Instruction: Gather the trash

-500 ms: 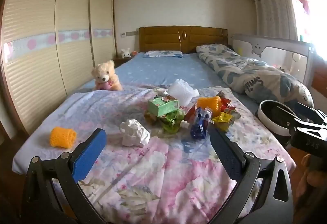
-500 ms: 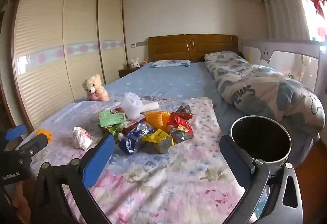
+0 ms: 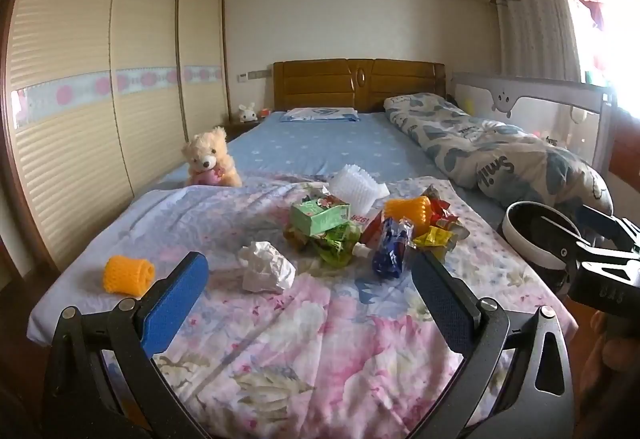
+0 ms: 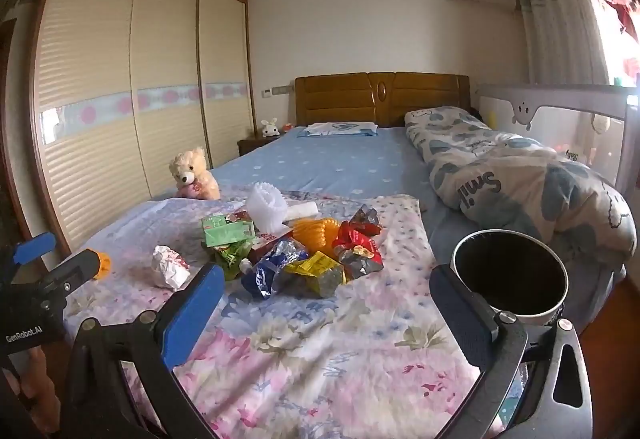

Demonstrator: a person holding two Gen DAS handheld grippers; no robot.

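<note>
A heap of trash lies on the floral sheet (image 3: 320, 339): a green carton (image 3: 320, 217), a blue wrapper (image 3: 390, 249), a yellow wrapper (image 4: 320, 273), red wrappers (image 4: 356, 239), an orange foam net (image 3: 408, 213) and a white foam net (image 4: 266, 207). A crumpled white paper (image 3: 266, 273) lies apart, nearer me. Another orange foam net (image 3: 128, 275) sits far left. A round bin (image 4: 510, 277) with a dark inside stands at the bed's right edge. My left gripper (image 3: 310, 283) is open and empty, short of the paper. My right gripper (image 4: 326, 299) is open and empty, short of the heap.
A teddy bear (image 3: 210, 161) sits at the sheet's far left corner. A rolled quilt (image 4: 520, 191) lies along the right side against a bed rail (image 4: 560, 111). Wardrobe doors (image 3: 100, 99) line the left wall. A wooden headboard (image 3: 358, 85) stands at the far end.
</note>
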